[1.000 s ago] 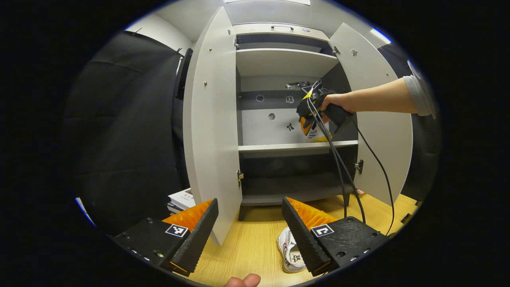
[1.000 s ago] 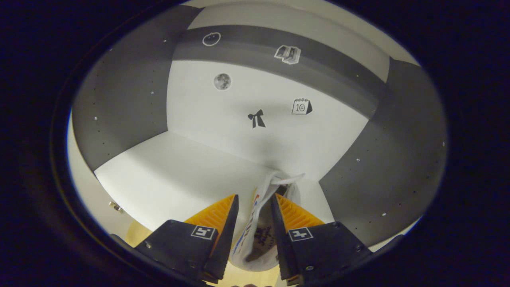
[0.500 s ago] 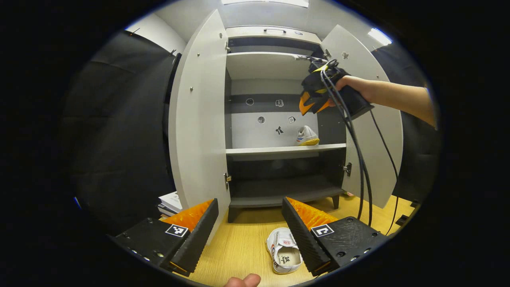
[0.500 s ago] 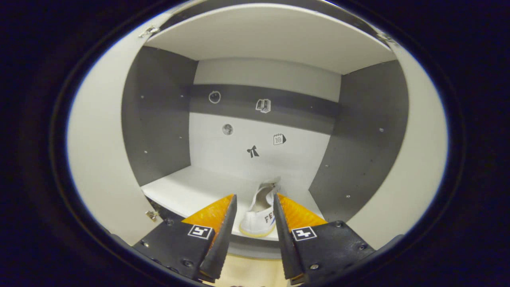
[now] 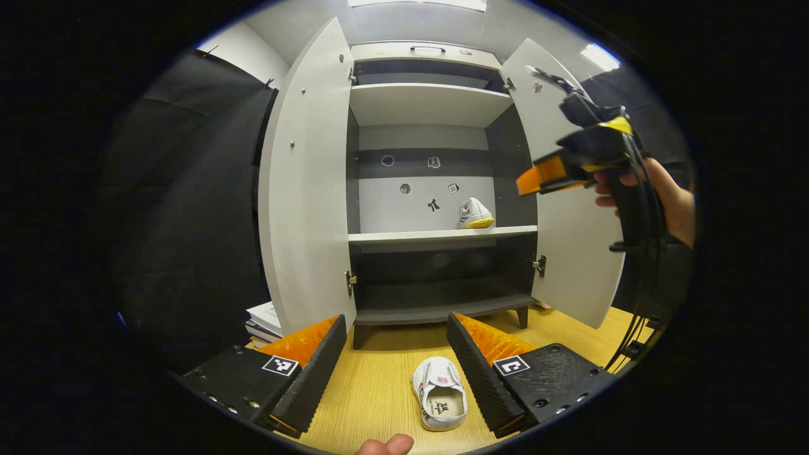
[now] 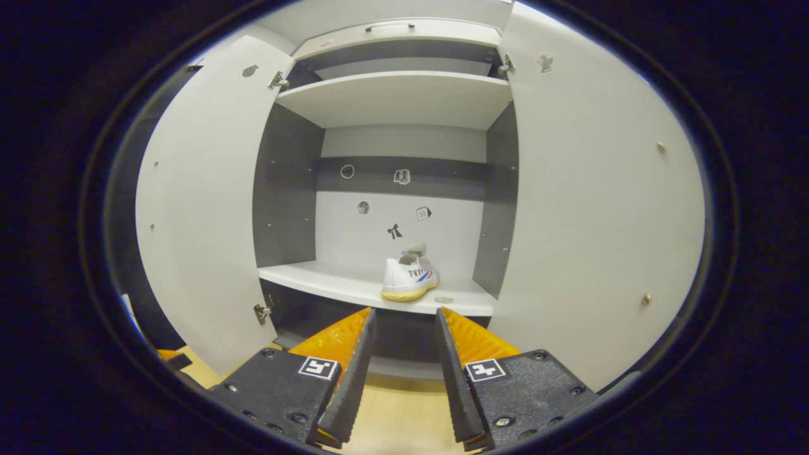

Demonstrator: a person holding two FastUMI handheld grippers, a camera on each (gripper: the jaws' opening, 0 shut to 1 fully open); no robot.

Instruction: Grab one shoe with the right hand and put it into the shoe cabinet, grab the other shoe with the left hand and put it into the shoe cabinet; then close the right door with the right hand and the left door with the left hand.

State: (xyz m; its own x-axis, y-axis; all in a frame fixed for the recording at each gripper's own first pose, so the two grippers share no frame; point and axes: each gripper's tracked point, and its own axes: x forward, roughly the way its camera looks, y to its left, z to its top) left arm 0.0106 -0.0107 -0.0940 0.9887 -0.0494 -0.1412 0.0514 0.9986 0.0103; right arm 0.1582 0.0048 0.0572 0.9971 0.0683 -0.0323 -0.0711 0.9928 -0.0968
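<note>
The right tool [image 6: 404, 322] hangs in front of the tall white shoe cabinet with dark grey inner walls [image 6: 287, 183], its two fingers parted with nothing between them. Both white doors [image 6: 202, 208] stand wide open. A white low sneaker with a yellow sole and red-and-blue side marks [image 6: 409, 278] sits on the white middle shelf [image 6: 316, 281], towards its right, below small stickers [image 6: 394, 231] on the back wall.

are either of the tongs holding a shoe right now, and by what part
Neither. The left tongs are open above the floor shoe; the right tongs are open, the other shoe on the shelf.
</note>
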